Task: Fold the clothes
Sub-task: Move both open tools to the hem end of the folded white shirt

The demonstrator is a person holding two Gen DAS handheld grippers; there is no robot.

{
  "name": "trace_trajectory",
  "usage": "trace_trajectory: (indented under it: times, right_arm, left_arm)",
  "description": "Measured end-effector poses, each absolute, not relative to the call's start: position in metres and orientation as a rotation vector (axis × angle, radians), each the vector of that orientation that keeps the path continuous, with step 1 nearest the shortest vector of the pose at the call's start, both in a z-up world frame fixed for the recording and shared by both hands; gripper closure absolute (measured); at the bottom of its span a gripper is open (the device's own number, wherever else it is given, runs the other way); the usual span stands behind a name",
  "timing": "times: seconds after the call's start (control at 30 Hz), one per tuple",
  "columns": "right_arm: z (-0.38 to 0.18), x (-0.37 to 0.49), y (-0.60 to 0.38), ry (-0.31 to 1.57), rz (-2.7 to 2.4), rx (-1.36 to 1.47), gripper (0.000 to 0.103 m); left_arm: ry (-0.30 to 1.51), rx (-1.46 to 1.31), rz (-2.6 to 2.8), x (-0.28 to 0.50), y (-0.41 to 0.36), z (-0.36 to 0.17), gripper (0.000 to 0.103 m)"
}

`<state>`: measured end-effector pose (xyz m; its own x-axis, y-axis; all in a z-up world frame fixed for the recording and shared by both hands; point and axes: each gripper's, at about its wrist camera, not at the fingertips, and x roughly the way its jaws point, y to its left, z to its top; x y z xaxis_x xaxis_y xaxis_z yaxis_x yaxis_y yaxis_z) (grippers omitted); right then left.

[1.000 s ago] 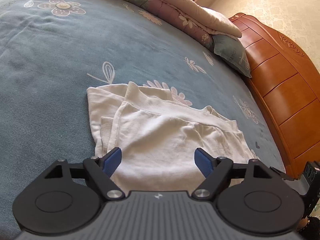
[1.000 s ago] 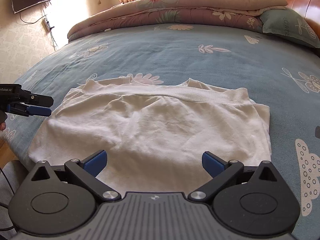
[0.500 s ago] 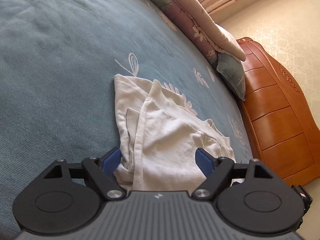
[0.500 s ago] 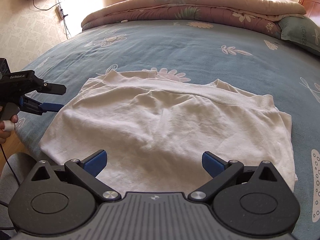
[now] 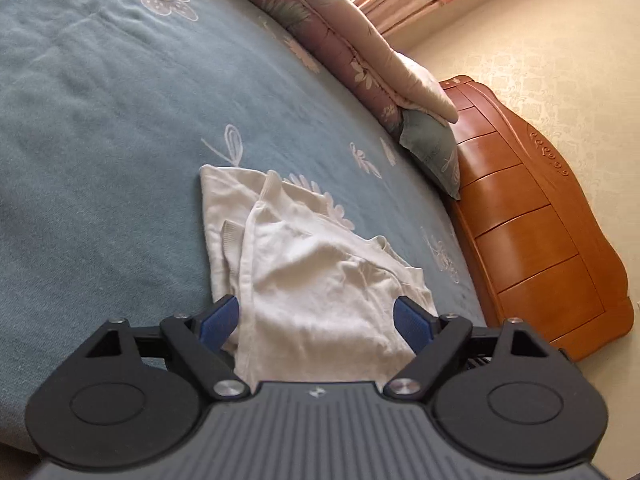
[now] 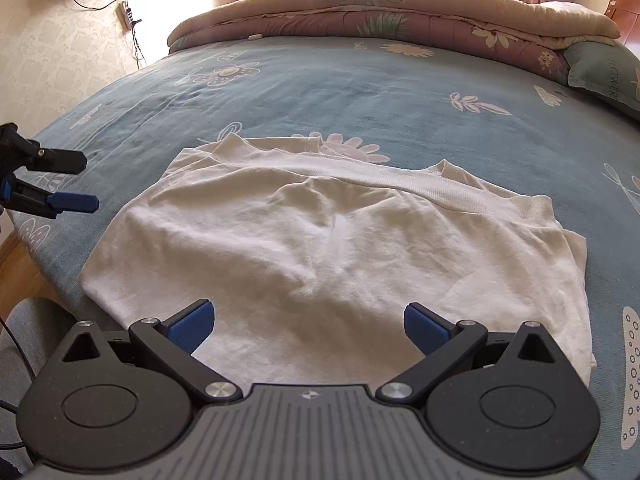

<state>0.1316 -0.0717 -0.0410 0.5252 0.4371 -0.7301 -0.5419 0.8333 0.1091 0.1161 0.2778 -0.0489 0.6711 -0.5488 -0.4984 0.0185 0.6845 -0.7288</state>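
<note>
Blue flowered bed (image 6: 360,92) fills both views, rolled quilt (image 6: 400,16) at 12 o'clock, wooden headboard (image 5: 532,240) at 3 in the left view. Shirt (image 6: 332,248), cream, lies flat on the bed near its front edge, already folded at least once: ribbed hem band runs across the far side, layered edges show at the right. Left tongs (image 5: 316,320) have swung in over the last second from off the shirt's left corner; the shirt's narrow end now sits framed between their blue pads (image 5: 412,324), seen end-on, where before it spread wide and flatter below them. Their jaws are opening, cloth lying under the gap but not pinched. From the right view the left tongs show at 9 o'clock, apart from the cloth, over the bed edge. Right tongs (image 6: 308,324) hang spread over the near middle of the shirt, nothing gripped; their view has crept closer to the cloth. Judgement: hands repositioning for the next fold, likely left side carried across; grasp not yet made.
</note>
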Motion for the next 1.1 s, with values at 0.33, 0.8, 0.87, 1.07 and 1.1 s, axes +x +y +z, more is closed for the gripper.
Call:
trace_trajectory:
  times: [0.33, 0.8, 0.87, 1.07, 1.1]
  right_arm:
    - [-0.038, 0.132, -0.08, 0.827, 0.575, -0.139, 0.0]
    - [-0.036, 0.134, -0.077, 0.813, 0.6, -0.155, 0.0]
    - [-0.035, 0.135, -0.08, 0.809, 0.598, -0.137, 0.0]
    - [-0.031, 0.132, -0.072, 0.77, 0.648, -0.168, 0.0]
    - [-0.03, 0.13, -0.066, 0.751, 0.66, -0.208, 0.0]
  left_arm:
    - [0.894, -0.686, -0.31, 0.128, 0.259, -0.067, 0.02]
    - [0.891, -0.681, -0.257, 0.153, 0.254, -0.067, 0.019]
    - [0.887, -0.678, -0.251, 0.149, 0.255, -0.059, 0.019]
    - [0.917, -0.621, -0.258, 0.127, 0.243, -0.043, 0.018]
    - [0.926, -0.617, -0.251, 0.125, 0.242, -0.044, 0.018]
